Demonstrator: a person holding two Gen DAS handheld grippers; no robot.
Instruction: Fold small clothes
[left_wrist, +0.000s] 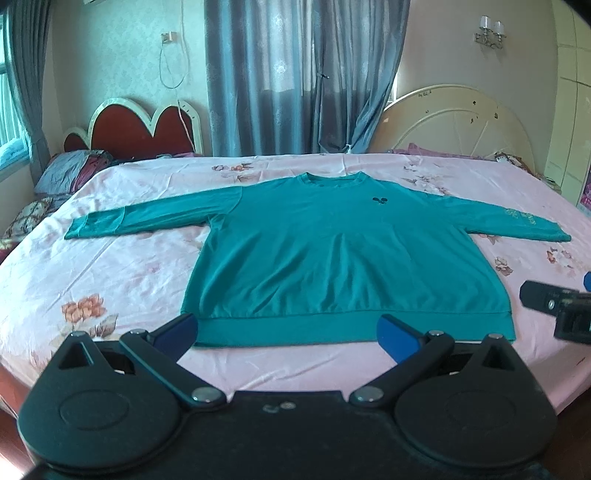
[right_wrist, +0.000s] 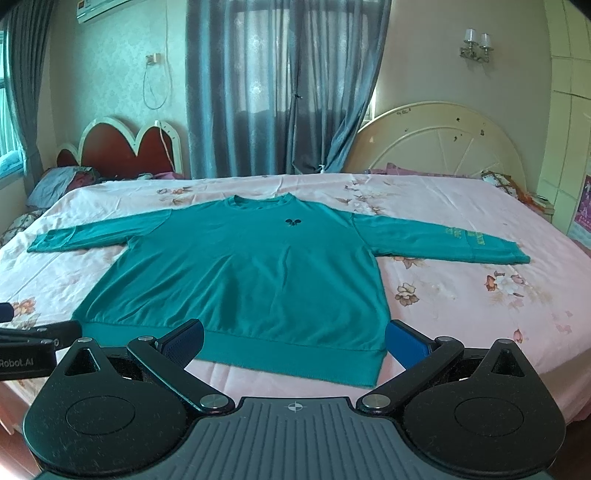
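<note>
A teal long-sleeved sweatshirt (left_wrist: 332, 258) lies flat and face up on the bed, both sleeves spread out sideways, hem toward me; it also shows in the right wrist view (right_wrist: 251, 273). A small dark logo (left_wrist: 379, 200) sits on its chest. My left gripper (left_wrist: 288, 334) is open and empty, hovering just short of the hem's left part. My right gripper (right_wrist: 295, 341) is open and empty, near the hem's right part. The right gripper also shows at the right edge of the left wrist view (left_wrist: 554, 306), and the left gripper at the left edge of the right wrist view (right_wrist: 33, 338).
The bed has a pink floral sheet (left_wrist: 110, 280). Pillows (left_wrist: 70, 173) lie at its far left, a red heart-shaped headboard (left_wrist: 140, 129) behind them. A cream round headboard (left_wrist: 454, 122) and grey-blue curtains (left_wrist: 295, 74) stand behind. The near bed edge (left_wrist: 295, 384) runs just under my grippers.
</note>
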